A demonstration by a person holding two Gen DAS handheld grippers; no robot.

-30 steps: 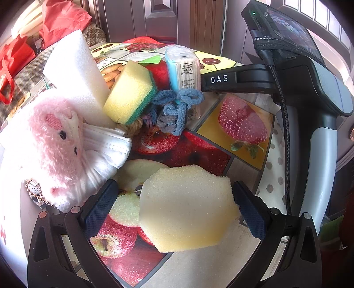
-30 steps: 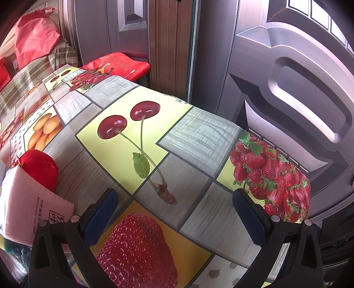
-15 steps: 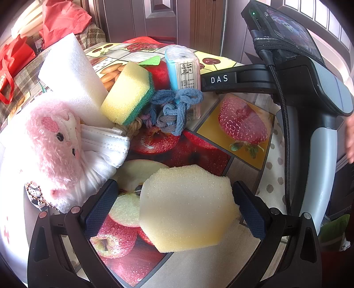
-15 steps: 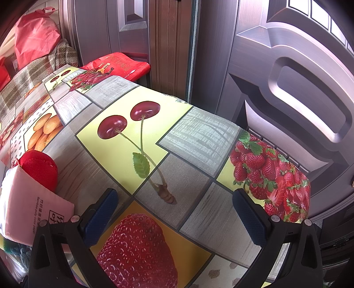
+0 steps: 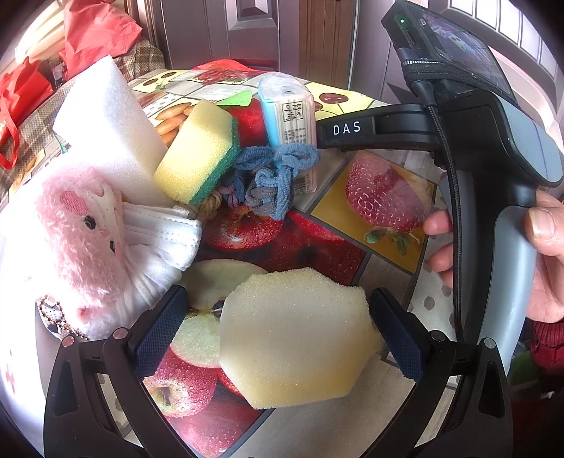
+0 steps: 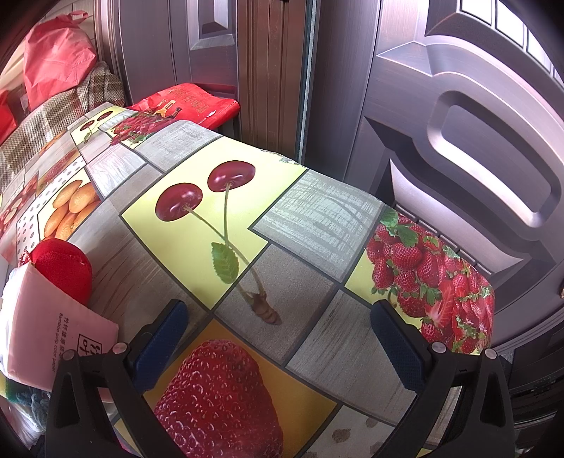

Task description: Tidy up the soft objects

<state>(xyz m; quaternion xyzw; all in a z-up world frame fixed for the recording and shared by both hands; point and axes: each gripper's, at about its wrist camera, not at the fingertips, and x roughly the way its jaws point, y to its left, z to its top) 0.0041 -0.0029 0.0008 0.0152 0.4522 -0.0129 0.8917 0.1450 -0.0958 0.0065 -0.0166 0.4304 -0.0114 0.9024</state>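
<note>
My left gripper (image 5: 278,327) is open over the fruit-print tablecloth (image 5: 380,197), with a pale yellow hexagonal sponge (image 5: 296,334) lying between its fingers, touching the right pad. Beyond lies a pile: a pink plush toy (image 5: 81,239), a white face mask (image 5: 158,229), a white foam block (image 5: 105,123), a yellow-green sponge (image 5: 197,151), a blue string bundle (image 5: 271,176), a tissue pack (image 5: 287,116) and a red plush apple (image 5: 250,119). My right gripper (image 6: 278,338) is open and empty over the tablecloth (image 6: 317,211); the red plush apple (image 6: 63,267) and tissue pack (image 6: 53,331) sit at its left.
The right gripper's body (image 5: 493,141), held by a hand (image 5: 543,246), stands right of the pile. Dark doors (image 6: 458,141) rise behind the table's far edge. Red bags (image 5: 95,31) and a checked cloth (image 6: 46,119) lie at the back left.
The left gripper has shifted slightly so the pile sits a bit further left. A hand has come into view and taken hold of the right gripper's handle. The right wrist view is unchanged.
</note>
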